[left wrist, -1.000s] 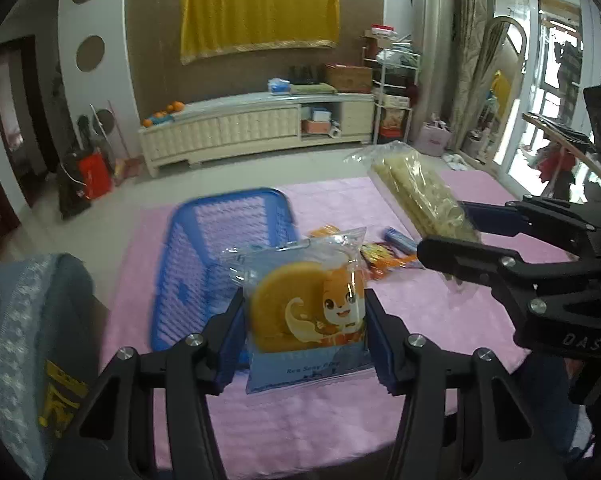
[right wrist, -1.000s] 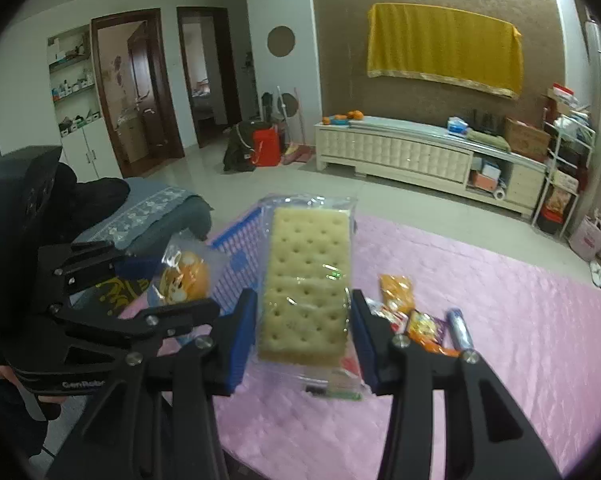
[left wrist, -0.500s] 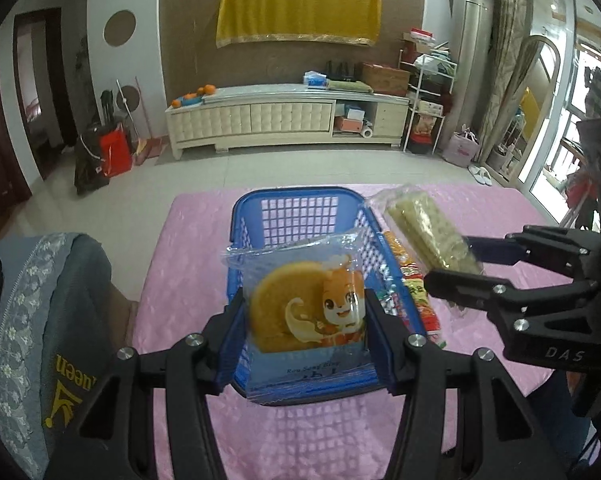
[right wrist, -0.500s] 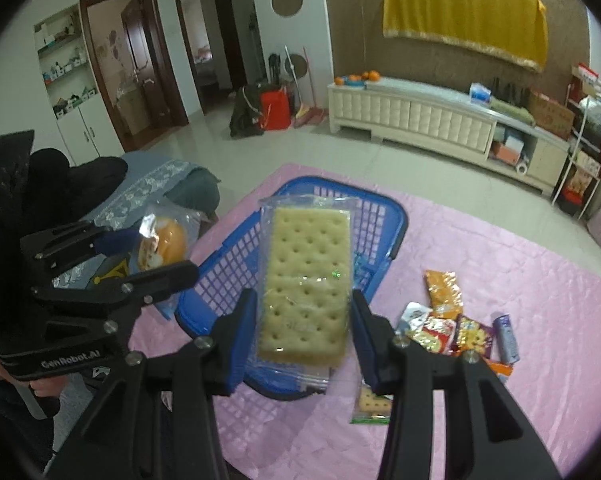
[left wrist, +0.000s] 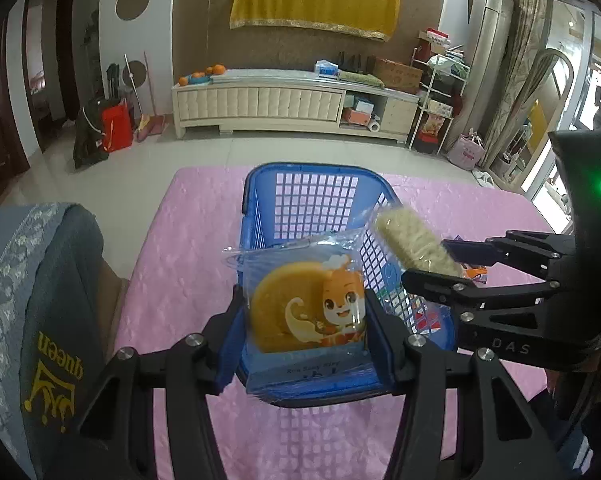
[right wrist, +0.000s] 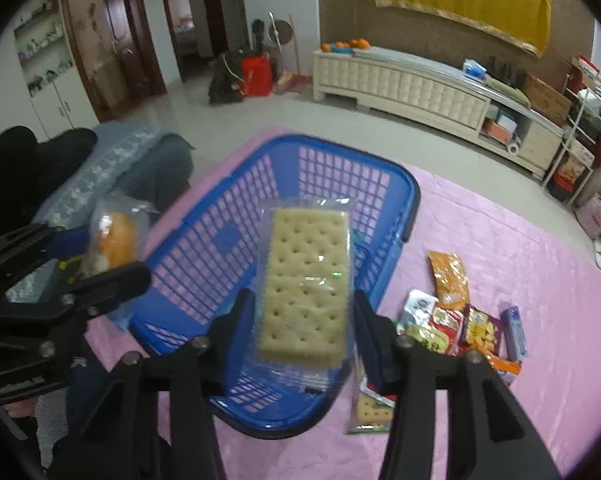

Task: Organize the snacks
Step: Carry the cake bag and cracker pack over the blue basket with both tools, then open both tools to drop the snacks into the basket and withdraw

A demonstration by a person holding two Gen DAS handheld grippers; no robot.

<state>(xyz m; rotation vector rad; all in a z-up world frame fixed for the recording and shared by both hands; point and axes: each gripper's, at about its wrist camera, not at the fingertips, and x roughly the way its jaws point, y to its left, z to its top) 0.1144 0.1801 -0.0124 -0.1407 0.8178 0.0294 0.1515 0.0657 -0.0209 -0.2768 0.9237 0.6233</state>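
My left gripper (left wrist: 306,318) is shut on a clear packet with an orange cake and a cartoon squirrel (left wrist: 306,312), held above the near end of the blue plastic basket (left wrist: 312,200). My right gripper (right wrist: 304,324) is shut on a clear pack of pale crackers (right wrist: 306,284), held over the same basket (right wrist: 300,160), which looks empty. The right gripper with its cracker pack (left wrist: 414,246) shows at the basket's right side in the left wrist view. The left gripper's cake packet (right wrist: 114,240) shows at the left in the right wrist view.
The basket stands on a pink quilted cloth (right wrist: 520,240). Several loose snack packets (right wrist: 456,320) lie on the cloth right of the basket, and a small cracker packet (right wrist: 370,408) lies by its near corner. A grey cushioned seat (left wrist: 40,300) is at the left.
Both grippers have moved, with their packets, from beside the basket to above it. The basket now sits centred under them. Both grips are unchanged.
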